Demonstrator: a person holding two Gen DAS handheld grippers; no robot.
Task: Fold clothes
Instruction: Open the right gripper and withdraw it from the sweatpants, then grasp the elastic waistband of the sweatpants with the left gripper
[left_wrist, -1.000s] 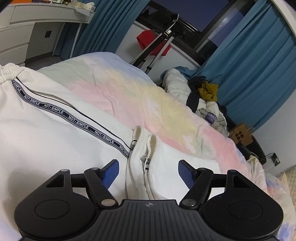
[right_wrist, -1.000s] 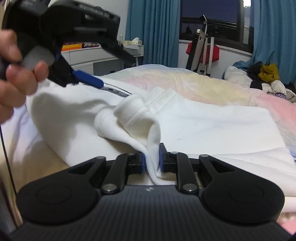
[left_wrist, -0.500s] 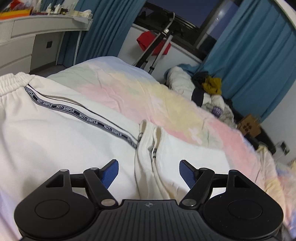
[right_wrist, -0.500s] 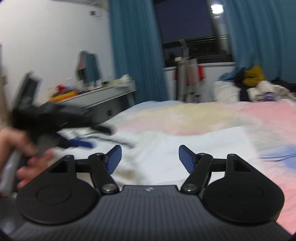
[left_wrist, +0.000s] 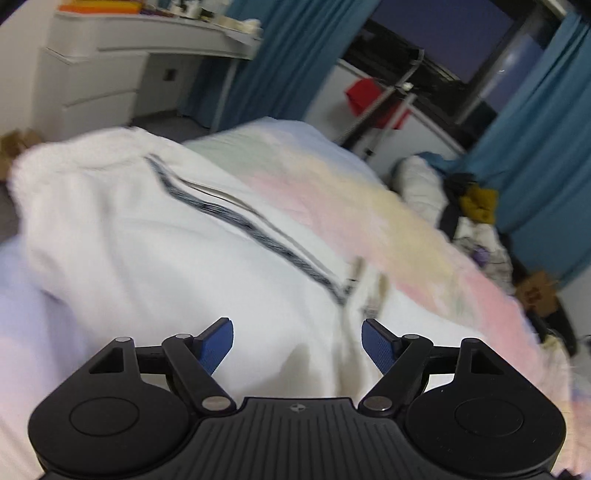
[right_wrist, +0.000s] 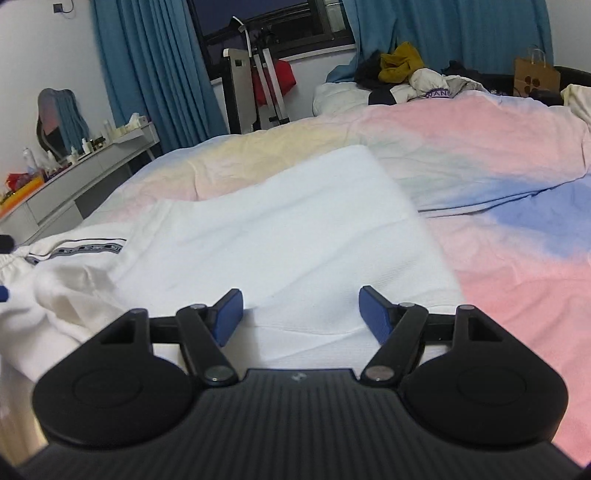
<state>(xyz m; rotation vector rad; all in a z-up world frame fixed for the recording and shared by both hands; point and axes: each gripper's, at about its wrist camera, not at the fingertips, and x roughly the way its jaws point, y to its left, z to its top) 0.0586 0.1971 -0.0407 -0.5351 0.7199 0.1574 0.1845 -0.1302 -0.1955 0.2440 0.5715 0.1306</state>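
Observation:
White sweatpants (left_wrist: 155, 240) with a dark lettered side stripe (left_wrist: 258, 236) lie folded on the pastel bed cover (left_wrist: 388, 206). In the right wrist view the pants (right_wrist: 280, 236) spread flat, with the waistband and stripe (right_wrist: 85, 251) at the left. My left gripper (left_wrist: 297, 345) is open and empty just above the white cloth. My right gripper (right_wrist: 301, 314) is open and empty over the near edge of the pants. The left wrist view is motion-blurred.
A heap of clothes (right_wrist: 402, 77) lies at the far end of the bed. A white dresser (left_wrist: 110, 74) stands at the left, with teal curtains (right_wrist: 155, 70) and a drying rack (right_wrist: 255, 88) by the window. A paper bag (right_wrist: 535, 74) stands at the far right.
My right gripper let go of the white fold, opened and swung right over the flat pants. My left gripper stayed open and drew back a little; its view is now blurred.

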